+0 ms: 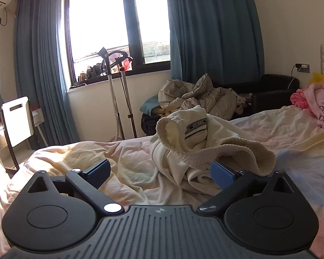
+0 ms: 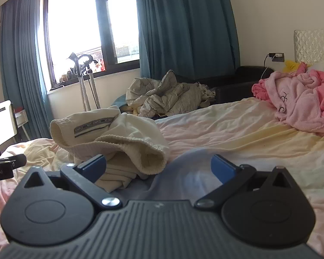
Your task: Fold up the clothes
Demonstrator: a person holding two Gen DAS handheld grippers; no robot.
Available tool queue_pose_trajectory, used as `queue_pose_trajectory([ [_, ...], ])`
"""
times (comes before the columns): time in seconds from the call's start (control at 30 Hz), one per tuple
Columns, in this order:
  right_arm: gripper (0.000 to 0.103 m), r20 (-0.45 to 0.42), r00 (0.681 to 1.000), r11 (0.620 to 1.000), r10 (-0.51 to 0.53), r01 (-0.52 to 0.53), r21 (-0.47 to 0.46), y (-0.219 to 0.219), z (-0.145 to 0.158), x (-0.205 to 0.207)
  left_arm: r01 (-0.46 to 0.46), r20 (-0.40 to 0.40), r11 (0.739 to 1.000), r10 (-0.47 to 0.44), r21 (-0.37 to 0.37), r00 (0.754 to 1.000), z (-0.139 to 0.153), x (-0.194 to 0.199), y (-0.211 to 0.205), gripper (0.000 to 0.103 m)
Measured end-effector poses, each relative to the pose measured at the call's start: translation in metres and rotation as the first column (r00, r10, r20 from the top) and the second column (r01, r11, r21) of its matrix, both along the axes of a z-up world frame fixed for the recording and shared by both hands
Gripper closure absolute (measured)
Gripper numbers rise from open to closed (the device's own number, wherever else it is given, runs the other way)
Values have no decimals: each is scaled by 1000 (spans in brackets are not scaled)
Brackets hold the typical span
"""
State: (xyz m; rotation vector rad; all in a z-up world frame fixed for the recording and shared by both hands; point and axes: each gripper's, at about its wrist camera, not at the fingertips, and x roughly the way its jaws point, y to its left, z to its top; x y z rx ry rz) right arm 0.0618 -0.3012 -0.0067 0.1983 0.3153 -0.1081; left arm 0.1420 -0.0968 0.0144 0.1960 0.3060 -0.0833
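Cream garment crumpled mid-bed, unfolded; pink clothes heaped near headboard end. Left gripper, right gripper wide open, empty. Folding not started.

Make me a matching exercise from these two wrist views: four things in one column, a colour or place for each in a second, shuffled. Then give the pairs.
Things:
1. cream garment
2. pink robe
3. grey quilt
4. curtains

Descriptions:
A. hang beside the window
B. heaped off the bed, below the window
C. crumpled on the bed by both open grippers
D. near the headboard

Pairs: 1-C, 2-D, 3-B, 4-A
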Motion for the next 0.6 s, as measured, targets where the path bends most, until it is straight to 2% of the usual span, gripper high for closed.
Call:
queue_pose_trajectory([
  [0.13,0,-31,999,999,12,-10,43,-1,-9,6,-24,-4,999,24,49,1000,-5,46,-12,18],
  [0.17,0,-37,999,999,12,-10,52,-1,-12,8,-36,-14,999,37,41,999,-6,58,-11,20],
  [0.23,0,-52,999,997,13,-9,74,-2,-18,15,-57,-20,998,58,15,998,-7,76,-6,33],
  [0.33,0,-64,998,993,7,1,114,-7,-26,25,-88,-46,995,87,-38,995,-10,103,2,39],
  [0.47,0,-73,997,982,25,-11,188,-14,-37,36,-84,-47,995,86,48,995,-22,136,-6,42],
  [0.5,0,-68,997,982,35,-21,187,-13,-40,37,-85,-46,996,86,29,995,-22,143,-6,48],
  [0.57,0,-61,997,985,47,-36,170,-10,-44,41,-69,-33,997,68,-40,997,-17,150,-4,72],
  [0.6,0,-59,997,986,52,-42,160,-9,-46,42,-57,-25,995,56,-76,998,-14,151,-3,90],
])
